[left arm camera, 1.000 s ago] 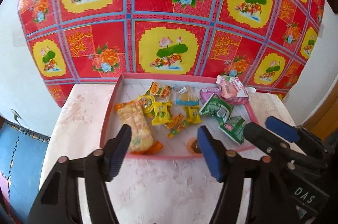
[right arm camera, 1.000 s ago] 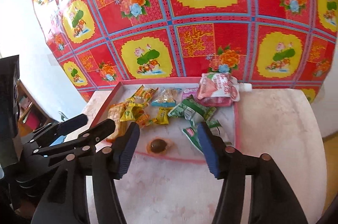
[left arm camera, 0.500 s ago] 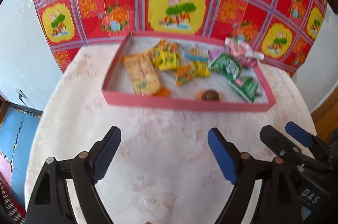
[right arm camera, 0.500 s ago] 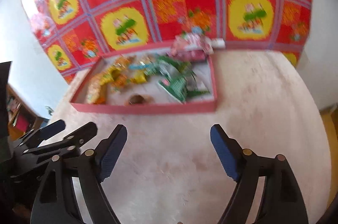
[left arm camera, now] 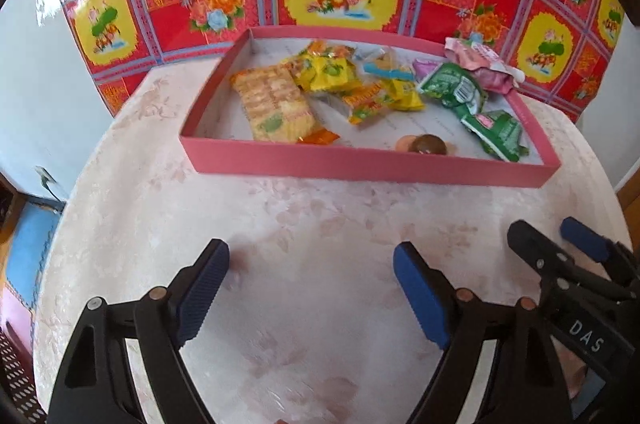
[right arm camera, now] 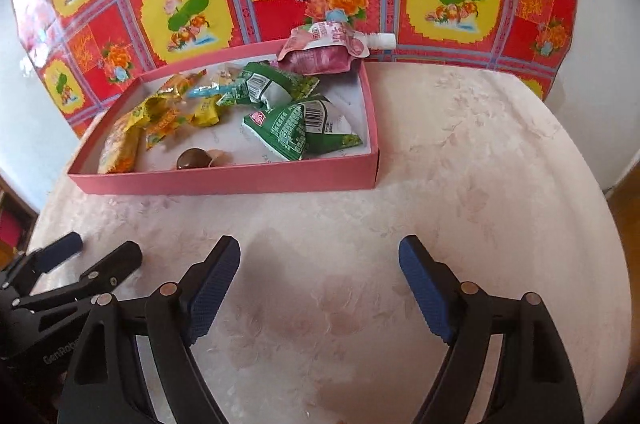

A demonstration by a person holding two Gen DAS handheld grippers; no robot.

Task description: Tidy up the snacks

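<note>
1. Both grippers have pulled back from the pink tray (left arm camera: 372, 166); left gripper (left arm camera: 310, 274) and right gripper (right arm camera: 320, 264) jaws have just been opening, nothing between them.
2. The snacks lie inside the tray, far of both; the orange cracker packet (left arm camera: 274, 104) runs near-to-far.
3. The pink spout pouch (right arm camera: 326, 50) overhangs the far rim.

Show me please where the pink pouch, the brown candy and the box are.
Pink pouch (right arm camera: 326, 50): right wrist view, middle of its body, at the box's far corner.
Brown candy (right arm camera: 191, 158): right wrist view, its round top.
Box (left arm camera: 372, 166): left wrist view, its near wall.
</note>
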